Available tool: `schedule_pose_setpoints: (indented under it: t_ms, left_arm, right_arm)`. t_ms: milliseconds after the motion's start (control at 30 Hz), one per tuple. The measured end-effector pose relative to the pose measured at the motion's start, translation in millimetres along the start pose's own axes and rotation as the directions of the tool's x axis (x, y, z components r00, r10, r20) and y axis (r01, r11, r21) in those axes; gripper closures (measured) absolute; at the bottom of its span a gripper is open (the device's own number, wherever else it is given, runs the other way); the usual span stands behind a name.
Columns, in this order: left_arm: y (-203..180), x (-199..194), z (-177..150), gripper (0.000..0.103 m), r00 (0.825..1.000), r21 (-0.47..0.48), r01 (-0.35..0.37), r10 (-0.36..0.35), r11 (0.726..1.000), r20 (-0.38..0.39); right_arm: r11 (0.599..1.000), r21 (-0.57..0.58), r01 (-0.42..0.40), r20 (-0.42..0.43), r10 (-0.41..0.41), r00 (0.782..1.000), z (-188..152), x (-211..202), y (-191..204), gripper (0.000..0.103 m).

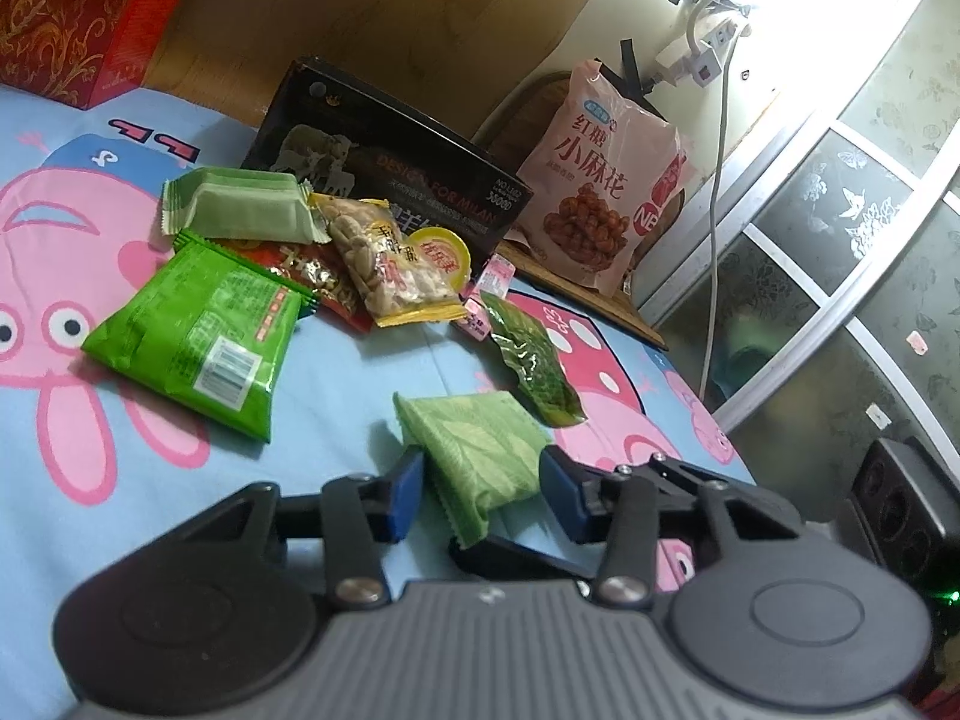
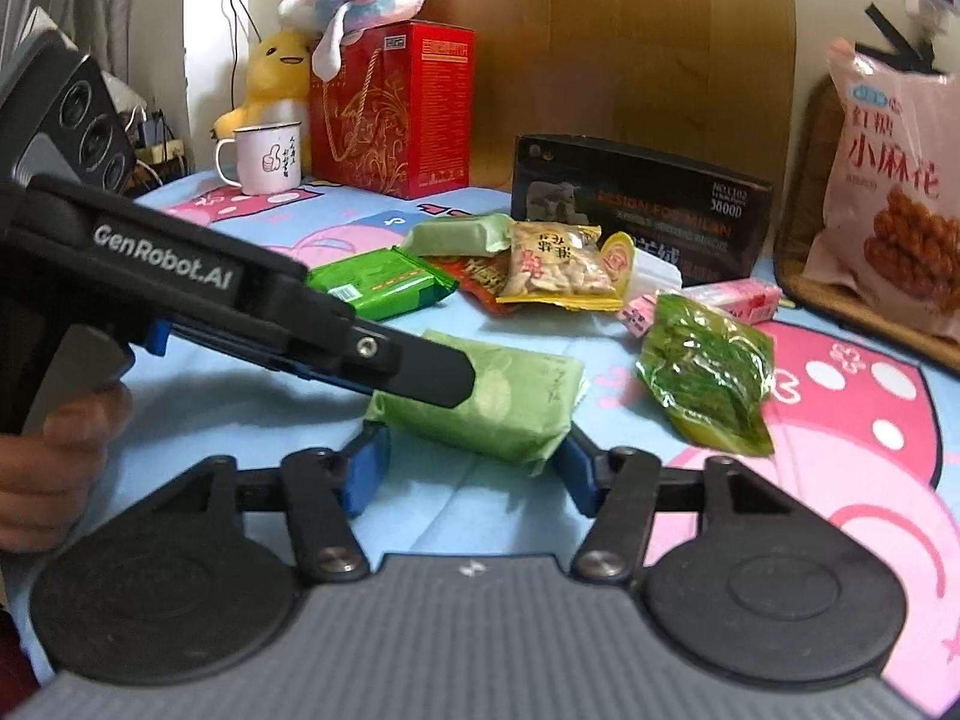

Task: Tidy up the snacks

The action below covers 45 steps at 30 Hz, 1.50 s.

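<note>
Nearest to me, the left claw [image 1: 480, 474] is clamped about as tight as it goes across the pale green packet [image 1: 480, 450], one blue pad on each long side. The right claw [image 2: 474, 462] stands roughly half open, and its pads meet the two ends of that same packet, so both claws have hold of it at once (a crowded grip). The packet sits low over the blue cartoon-pig sheet [image 2: 240, 420], in front of everything else. My view from the right also shows the left hand [image 2: 54, 450] wrapped around its handle. Just beyond, to the right, lies a dark green vacuum pouch [image 2: 705, 372]. Further on the snacks cluster: a bright green packet [image 1: 192, 336], a red one partly covered, and a yellow-edged nut bag [image 2: 558, 270]. Behind them stands a black box [image 2: 642, 204], with a pink bag of twists [image 2: 888, 204] upright at the right and a red gift box [image 2: 390, 114] and mug [image 2: 264, 159] at the back left.
</note>
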<state>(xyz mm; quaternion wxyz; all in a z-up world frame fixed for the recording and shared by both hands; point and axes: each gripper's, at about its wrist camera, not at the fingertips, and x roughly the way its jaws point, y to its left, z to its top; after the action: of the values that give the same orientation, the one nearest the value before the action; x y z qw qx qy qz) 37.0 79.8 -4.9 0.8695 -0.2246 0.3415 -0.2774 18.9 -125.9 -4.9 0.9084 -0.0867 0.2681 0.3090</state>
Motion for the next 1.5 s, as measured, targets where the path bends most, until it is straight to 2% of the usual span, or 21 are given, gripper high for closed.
schedule_pose_setpoints:
  t_ms: [100,400,733,1200,1500]
  left_arm:
    - [-0.2,-0.5,-0.2,0.062,1.000,0.003,0.001,-0.001,1.000,0.002]
    - [-0.4,-3.0,-0.5,0.062,1.000,0.007,-0.004,0.004,1.000,0.015]
    - [-0.5,-1.1,-0.5,0.062,1.000,0.006,-0.021,0.021,1.000,0.000]
    - [-1.2,-1.8,-1.4,0.062,1.000,0.010,-0.020,0.020,1.000,0.000]
    - [1.4,-2.3,-1.1,0.058,1.000,0.000,-0.019,0.019,1.000,0.005]
  right_arm:
    - [1.000,0.011,0.006,0.005,-0.006,1.000,0.1,-0.3,-3.1,0.050]
    - [1.000,0.011,0.017,0.014,-0.017,1.000,-0.9,-3.3,0.4,0.054]
    - [1.000,0.006,0.010,0.003,-0.010,1.000,-0.6,-1.8,1.2,0.051]
    - [1.000,0.000,0.020,0.007,-0.020,1.000,-1.3,-2.2,2.6,0.052]
    - [0.999,0.003,0.033,0.002,-0.033,0.999,-0.9,-1.6,2.6,0.047]
